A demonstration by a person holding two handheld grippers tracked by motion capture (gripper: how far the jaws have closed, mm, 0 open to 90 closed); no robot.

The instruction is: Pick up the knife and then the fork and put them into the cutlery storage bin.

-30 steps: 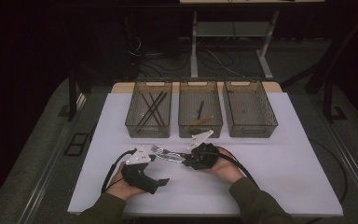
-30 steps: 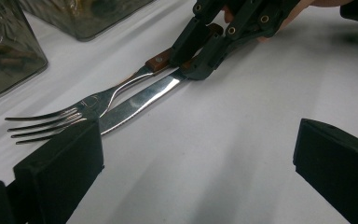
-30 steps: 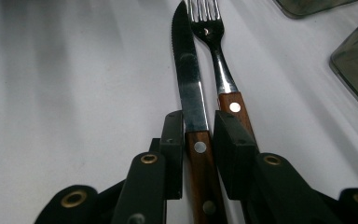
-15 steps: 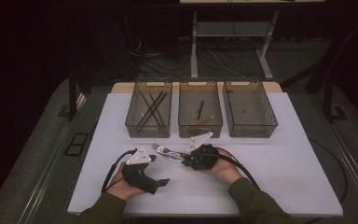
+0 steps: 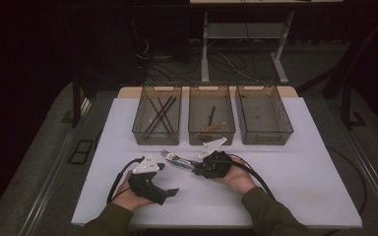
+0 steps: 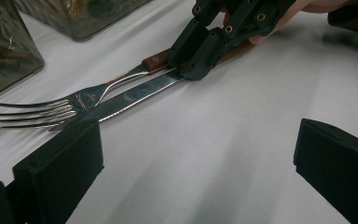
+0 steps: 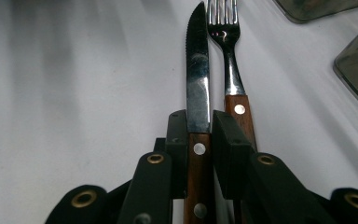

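Two pieces of cutlery lie side by side near the table's (image 5: 305,196) front edge, ahead of the middle bin (image 5: 211,135): a knife (image 7: 197,93) and a fork (image 7: 230,70), both wood-handled. The right gripper (image 7: 199,140) pinches the knife where the blade meets the handle, the fork just outside its jaws. The knife looks stiff, light and slick on the steel, so the riveted wood likely gives the surer hold. The left gripper (image 6: 196,163) rests spread, empty.

Right gripper (image 6: 200,70) clamps knife (image 6: 135,95) (fork (image 6: 65,105) touching alongside) on table (image 6: 223,154).
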